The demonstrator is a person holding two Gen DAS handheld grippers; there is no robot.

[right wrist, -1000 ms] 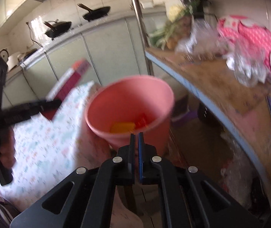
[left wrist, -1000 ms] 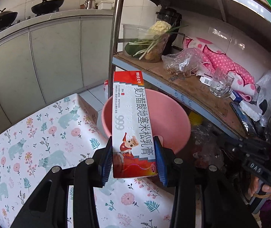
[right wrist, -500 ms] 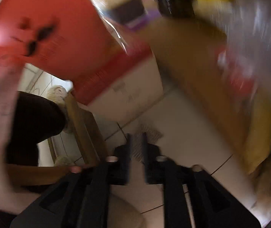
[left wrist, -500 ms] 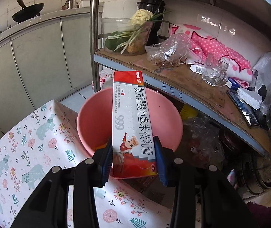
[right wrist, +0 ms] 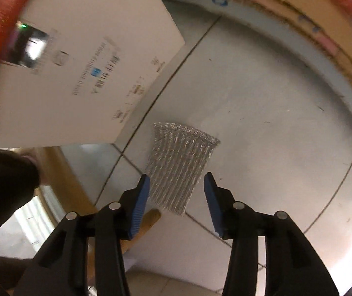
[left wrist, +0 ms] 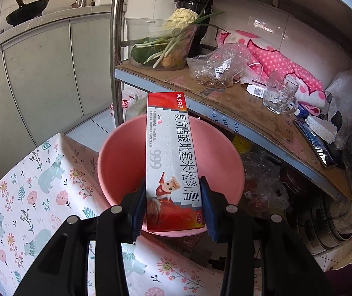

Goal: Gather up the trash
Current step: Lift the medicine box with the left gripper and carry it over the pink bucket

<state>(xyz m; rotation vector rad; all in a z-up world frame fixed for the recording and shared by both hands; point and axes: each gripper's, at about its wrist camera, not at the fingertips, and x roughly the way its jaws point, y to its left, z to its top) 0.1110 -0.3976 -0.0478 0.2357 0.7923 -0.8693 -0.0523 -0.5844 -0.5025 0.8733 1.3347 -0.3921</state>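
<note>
In the left wrist view my left gripper [left wrist: 174, 207] is shut on a red and white carton with Chinese print [left wrist: 172, 162], held upright over the pink bin [left wrist: 116, 170] just beyond the tablecloth's edge. In the right wrist view my right gripper [right wrist: 176, 192] points down at the tiled floor, its jaws opening. A silvery ribbed wrapper [right wrist: 179, 165] lies flat on the floor just past its fingertips, with nothing pressed between the pads.
A floral tablecloth [left wrist: 27, 197] covers the table at lower left. A metal shelf [left wrist: 237, 106] holds a vegetable bowl [left wrist: 161, 44], plastic bags and a glass mug [left wrist: 279, 93]. A white box [right wrist: 77, 69] and a wooden leg [right wrist: 141, 227] stand near the wrapper.
The right gripper dropped from above the pink bin down toward the floor and went from shut to open. The left gripper moved the carton further over the bin.
</note>
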